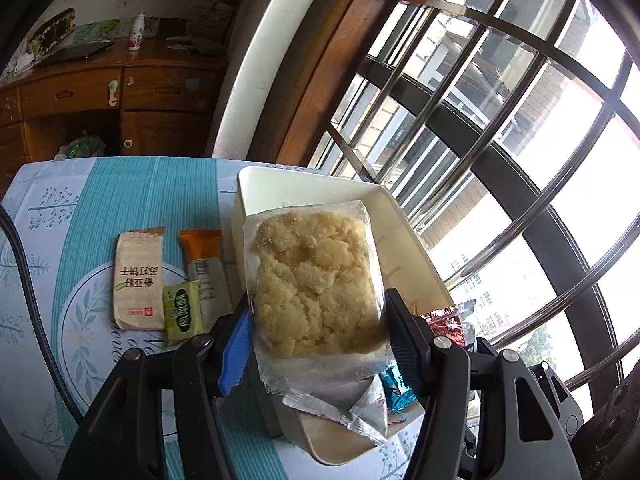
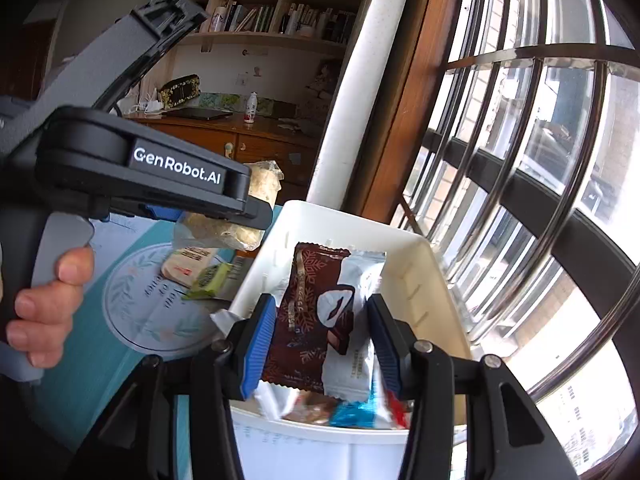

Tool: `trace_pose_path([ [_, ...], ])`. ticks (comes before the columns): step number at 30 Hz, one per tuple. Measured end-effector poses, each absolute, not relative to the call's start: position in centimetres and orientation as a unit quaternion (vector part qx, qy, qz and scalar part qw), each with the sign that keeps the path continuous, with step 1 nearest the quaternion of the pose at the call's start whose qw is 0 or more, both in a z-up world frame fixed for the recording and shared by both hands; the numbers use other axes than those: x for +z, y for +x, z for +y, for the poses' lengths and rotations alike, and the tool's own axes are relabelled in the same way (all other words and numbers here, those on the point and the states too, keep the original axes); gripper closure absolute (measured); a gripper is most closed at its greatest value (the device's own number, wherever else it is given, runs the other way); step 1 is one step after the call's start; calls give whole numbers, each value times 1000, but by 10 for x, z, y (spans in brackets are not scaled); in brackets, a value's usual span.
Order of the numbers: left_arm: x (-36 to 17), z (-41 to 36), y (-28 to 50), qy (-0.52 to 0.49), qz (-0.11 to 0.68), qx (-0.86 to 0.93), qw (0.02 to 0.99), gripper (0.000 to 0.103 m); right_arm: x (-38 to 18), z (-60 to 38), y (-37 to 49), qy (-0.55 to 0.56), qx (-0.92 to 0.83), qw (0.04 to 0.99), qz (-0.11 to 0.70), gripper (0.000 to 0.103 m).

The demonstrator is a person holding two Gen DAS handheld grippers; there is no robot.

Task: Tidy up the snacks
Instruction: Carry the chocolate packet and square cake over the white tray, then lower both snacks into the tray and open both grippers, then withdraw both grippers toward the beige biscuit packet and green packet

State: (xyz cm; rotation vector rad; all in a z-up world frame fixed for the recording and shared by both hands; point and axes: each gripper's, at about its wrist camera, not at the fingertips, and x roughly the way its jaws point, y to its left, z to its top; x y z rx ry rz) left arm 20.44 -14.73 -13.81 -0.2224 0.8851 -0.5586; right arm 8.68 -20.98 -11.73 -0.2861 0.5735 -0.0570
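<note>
My left gripper [image 1: 318, 320] is shut on a clear pack of crumbly yellow pastry [image 1: 316, 280] and holds it above the white bin [image 1: 408, 240]. My right gripper [image 2: 322, 340] is shut on a brown and white chocolate snack pack [image 2: 320, 320] and holds it over the white bin [image 2: 436, 280], which has several wrapped snacks in it. The left gripper with the pastry [image 2: 240, 232] shows at upper left in the right wrist view. On the table lie a beige cracker pack [image 1: 138, 280], a small green packet [image 1: 184, 310] and an orange-topped packet [image 1: 204, 268].
The table has a teal and white patterned cloth [image 1: 120, 200]. A barred window [image 1: 500, 140] runs along the right, close to the bin. A wooden desk [image 1: 100, 96] with a bottle and a bookshelf [image 2: 280, 12] stand behind. A black cable [image 1: 24, 280] crosses the left.
</note>
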Motion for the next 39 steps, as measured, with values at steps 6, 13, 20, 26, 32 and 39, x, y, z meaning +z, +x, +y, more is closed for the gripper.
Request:
trace_pose_path([
  [6,-138,-182,202,-98,431,-293,848,43,-119,-242,90,-131,-49,946,292,55],
  [13,-140,-215,195,-83,441,-317,835,43,-125,-279,95,-115,-65,943,305,55],
  [20,-143,-225,186,-85,457,-302,832,41,-130,-300,95,-82,-63,941,322,54],
  [26,-136,-215,183,-91,459,-271,841,24,-131,-303,94,-74,-65,942,320,43],
  [32,-127,-195,187,-78,457,-236,854,18,-124,-302,97,-44,-61,947,313,40],
  [39,-119,-156,200,-71,463,-194,862,18,-118,-290,106,-11,-46,947,318,40],
])
